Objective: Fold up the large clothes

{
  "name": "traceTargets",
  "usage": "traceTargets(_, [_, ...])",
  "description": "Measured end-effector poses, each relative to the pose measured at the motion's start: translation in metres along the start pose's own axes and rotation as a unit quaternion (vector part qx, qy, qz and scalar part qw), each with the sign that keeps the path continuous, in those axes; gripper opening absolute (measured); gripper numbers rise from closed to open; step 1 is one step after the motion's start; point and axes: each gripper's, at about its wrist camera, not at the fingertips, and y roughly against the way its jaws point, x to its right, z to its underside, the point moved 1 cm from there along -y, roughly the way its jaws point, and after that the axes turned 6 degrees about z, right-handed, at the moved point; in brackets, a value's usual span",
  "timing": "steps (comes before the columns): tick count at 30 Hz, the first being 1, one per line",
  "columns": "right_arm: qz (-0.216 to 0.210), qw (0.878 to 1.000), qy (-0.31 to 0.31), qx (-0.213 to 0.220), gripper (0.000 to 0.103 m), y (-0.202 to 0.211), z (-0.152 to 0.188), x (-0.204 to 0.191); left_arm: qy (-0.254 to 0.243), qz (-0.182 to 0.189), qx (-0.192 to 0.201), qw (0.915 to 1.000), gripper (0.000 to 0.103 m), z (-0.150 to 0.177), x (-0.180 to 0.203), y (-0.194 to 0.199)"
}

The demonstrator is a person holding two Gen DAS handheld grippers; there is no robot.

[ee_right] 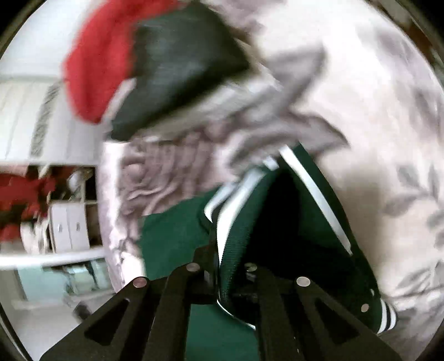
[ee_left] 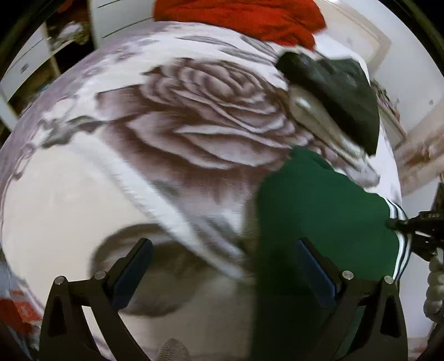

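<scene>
No text readable — the lettering on the right claw (ee_left: 428, 222) is blurred.

On my feeds the garment (ee_left: 319, 211) was deep green, its ribbed edge (ee_right: 238, 194) striped white and dark green. The bedspread (ee_left: 194, 116) under it was pale white-lilac, printed with a big mauve-brown rose and greyish leaves. A red knit (ee_left: 244, 16) lay at the far end, and beside it I saw a folded dark, near-black green piece (ee_left: 338, 91). My grippers' frames were black, and the left gripper's pads (ee_left: 133, 275) dark blue.
</scene>
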Motion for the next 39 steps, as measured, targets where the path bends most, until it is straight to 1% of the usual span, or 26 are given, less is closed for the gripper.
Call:
traceTargets(1, [0.011,1.0,0.01,-0.028,0.003,-0.018,0.003,0.007,-0.013,-0.004,-0.012,0.9998,0.103,0.001,0.008,-0.016])
traceTargets(2, [0.009,0.999,0.009,-0.052,0.004,-0.028,0.003,0.013,-0.026,-0.006,-0.015,0.9995,0.103,0.003,0.014,-0.029])
traceTargets(3, [-0.003,0.997,0.008,-0.071,0.007,-0.033,0.013,0.02,-0.037,-0.012,-0.019,0.999,0.103,0.004,0.021,-0.036])
traceTargets(4, [-0.018,0.996,0.011,-0.088,0.017,-0.03,0.017,0.029,-0.045,-0.014,-0.022,0.9986,0.103,0.004,0.022,-0.04])
traceTargets(5, [-0.029,0.995,0.015,-0.095,0.038,-0.023,0.022,0.039,-0.051,-0.013,-0.021,0.9984,0.103,0.007,0.022,-0.044])
traceTargets(6, [-0.035,0.995,0.022,-0.094,0.049,-0.014,0.03,0.046,-0.055,-0.01,-0.017,0.9983,0.103,0.01,0.023,-0.043])
traceTargets(7, [-0.034,0.995,0.029,-0.09,0.065,-0.007,0.038,0.051,-0.053,-0.003,-0.015,0.9985,0.103,0.012,0.021,-0.042])
traceTargets(8, [-0.034,0.995,0.04,-0.087,0.07,0.001,0.049,0.061,-0.048,0.003,-0.016,0.9987,0.103,0.011,0.018,-0.042])
traceTargets(11, [-0.031,0.993,0.051,-0.102,0.077,0.013,0.092,0.095,-0.029,0.01,-0.022,0.9993,0.103,0.012,0.016,-0.044])
traceTargets(14, [-0.035,0.991,0.05,-0.123,0.078,-0.002,0.125,0.126,-0.019,0.017,-0.028,0.9993,0.103,0.011,0.015,-0.047])
traceTargets(15, [-0.026,0.992,0.048,-0.114,0.078,-0.003,0.129,0.133,-0.018,0.017,-0.03,0.9993,0.103,0.011,0.015,-0.047])
traceTargets(17, [-0.07,0.994,0.012,-0.087,0.078,0.003,0.131,0.147,-0.022,0.016,-0.033,0.9991,0.103,0.009,0.015,-0.047])
traceTargets(19, [-0.085,0.994,-0.004,-0.07,0.078,0.011,0.134,0.158,-0.024,0.015,-0.033,0.999,0.103,0.01,0.016,-0.047])
traceTargets(22, [-0.104,0.993,0.0,-0.064,0.078,0.017,0.146,0.159,-0.025,0.016,-0.033,0.999,0.103,0.009,0.016,-0.046])
traceTargets(24, [-0.117,0.99,0.027,-0.074,0.078,0.014,0.156,0.157,-0.021,0.017,-0.033,0.9991,0.103,0.01,0.015,-0.046])
traceTargets(25, [-0.109,0.99,0.038,-0.081,0.079,-0.002,0.16,0.136,-0.019,0.018,-0.032,0.9992,0.103,0.01,0.015,-0.046])
traceTargets(26, [-0.084,0.989,0.061,-0.103,0.079,-0.017,0.167,0.131,-0.019,0.017,-0.031,0.9992,0.103,0.01,0.016,-0.045])
traceTargets(27, [-0.068,0.989,0.074,-0.107,0.079,-0.032,0.171,0.125,-0.019,0.016,-0.031,0.9992,0.103,0.01,0.017,-0.045])
traceTargets(28, [-0.051,0.991,0.078,-0.099,0.074,-0.039,0.173,0.12,-0.019,0.012,-0.031,0.9993,0.103,0.01,0.018,-0.044])
traceTargets(29, [-0.031,0.992,0.081,-0.087,0.057,-0.043,0.175,0.113,-0.021,0.009,-0.029,0.9993,0.103,0.009,0.019,-0.042])
traceTargets(30, [-0.027,0.993,0.082,-0.081,0.004,-0.042,0.175,0.108,-0.026,0.007,-0.025,0.9993,0.103,0.009,0.021,-0.04])
traceTargets(31, [-0.041,0.994,0.062,-0.079,0.003,-0.037,0.175,0.105,-0.035,0.004,-0.023,0.9991,0.103,0.008,0.024,-0.038])
traceTargets(34, [-0.085,0.996,0.019,-0.025,0.003,0.01,0.179,0.095,-0.064,-0.009,-0.018,0.9977,0.103,0.007,0.035,-0.037])
traceTargets(36, [-0.106,0.994,-0.011,0.001,0.003,0.046,0.187,0.095,-0.065,0.005,-0.014,0.9978,0.103,0.005,0.04,-0.035])
traceTargets(37, [-0.109,0.993,-0.032,0.012,0.003,0.064,0.193,0.1,-0.062,0.016,-0.014,0.9979,0.103,0.003,0.043,-0.035])
traceTargets(39, [-0.079,0.995,-0.056,0.034,0.003,0.091,0.202,0.118,-0.063,0.039,-0.016,0.9971,0.103,0.001,0.051,-0.039])
